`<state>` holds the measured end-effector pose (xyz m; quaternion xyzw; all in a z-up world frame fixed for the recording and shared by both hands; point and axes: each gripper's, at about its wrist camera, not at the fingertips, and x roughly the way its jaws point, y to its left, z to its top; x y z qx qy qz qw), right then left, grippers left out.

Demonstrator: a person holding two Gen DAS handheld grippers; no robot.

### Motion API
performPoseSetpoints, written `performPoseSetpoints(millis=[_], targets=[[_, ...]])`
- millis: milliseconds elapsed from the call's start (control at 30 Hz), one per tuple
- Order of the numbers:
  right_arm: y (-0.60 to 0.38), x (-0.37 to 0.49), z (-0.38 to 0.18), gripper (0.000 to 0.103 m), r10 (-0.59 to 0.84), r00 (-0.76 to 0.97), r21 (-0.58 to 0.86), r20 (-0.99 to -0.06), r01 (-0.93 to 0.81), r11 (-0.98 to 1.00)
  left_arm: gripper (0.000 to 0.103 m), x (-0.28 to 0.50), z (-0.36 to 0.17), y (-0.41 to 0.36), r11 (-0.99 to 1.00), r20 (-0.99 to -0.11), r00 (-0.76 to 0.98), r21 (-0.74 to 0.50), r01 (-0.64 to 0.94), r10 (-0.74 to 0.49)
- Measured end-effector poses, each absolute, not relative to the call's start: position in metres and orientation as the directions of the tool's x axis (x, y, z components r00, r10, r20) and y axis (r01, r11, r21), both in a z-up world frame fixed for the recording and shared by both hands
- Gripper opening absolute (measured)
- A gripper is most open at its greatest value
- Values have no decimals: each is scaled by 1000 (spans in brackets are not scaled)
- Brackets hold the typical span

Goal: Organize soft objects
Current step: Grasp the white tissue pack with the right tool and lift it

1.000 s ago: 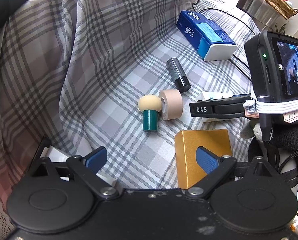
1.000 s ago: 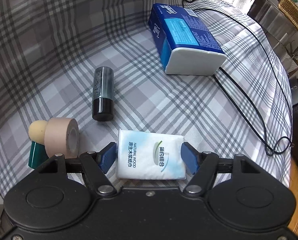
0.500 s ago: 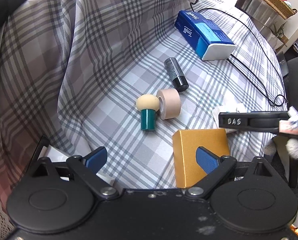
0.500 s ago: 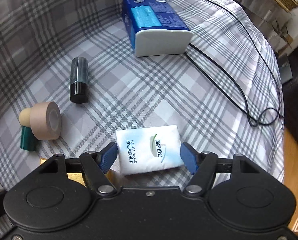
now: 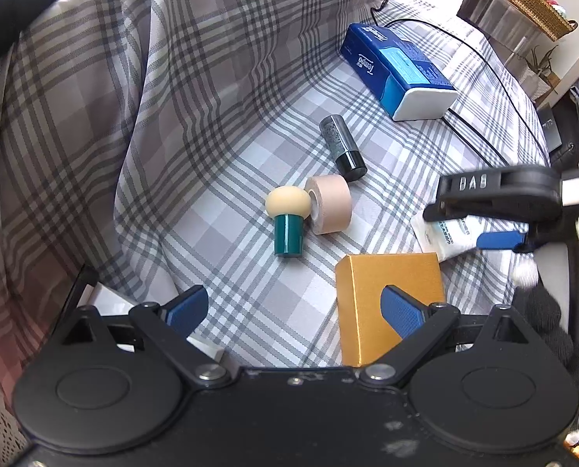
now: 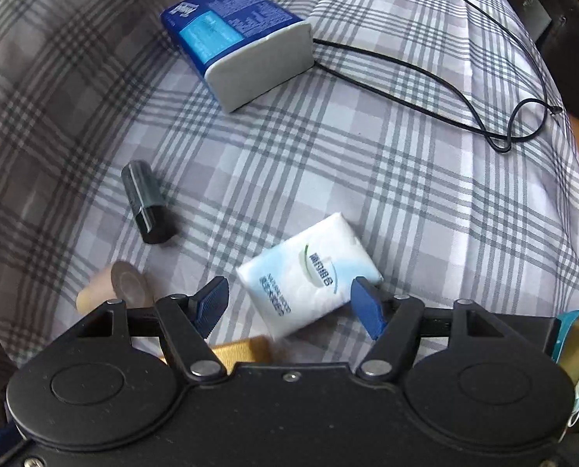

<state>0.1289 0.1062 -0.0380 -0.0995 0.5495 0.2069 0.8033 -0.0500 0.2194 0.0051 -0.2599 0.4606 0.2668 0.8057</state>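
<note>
the white tissue pack lies tilted on the plaid cloth between the wide-apart blue pads of the right gripper, touching neither pad as far as I can tell, while the left gripper hangs spread open over the gold box

Daylight comes in from the far upper side of both views, blowing out a white patch at the top edge and leaving the plaid cloth bright in the middle and duller on its draped left folds. The dark tube and the blue tissue box cast soft, short shadows. Fisheye distortion bends the plaid lines toward the rims, and the small white tissue pack looks slightly motion-blurred in the right wrist view.
</note>
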Motion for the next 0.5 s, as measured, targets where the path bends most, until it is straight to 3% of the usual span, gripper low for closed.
performPoseSetpoints(millis=[133, 367, 500], targets=[[109, 149, -41, 70, 213, 327, 80, -920, -376, 923, 95, -50, 5, 220, 721, -880, 433, -171, -671, 194], [129, 141, -51, 71, 121, 399, -84, -909, -460, 884, 95, -49, 3, 220, 718, -882, 428, -167, -675, 197], [126, 135, -62, 64, 107, 369, -89, -923, -477, 874, 95, -49, 3, 219, 724, -882, 429, -166, -670, 194]])
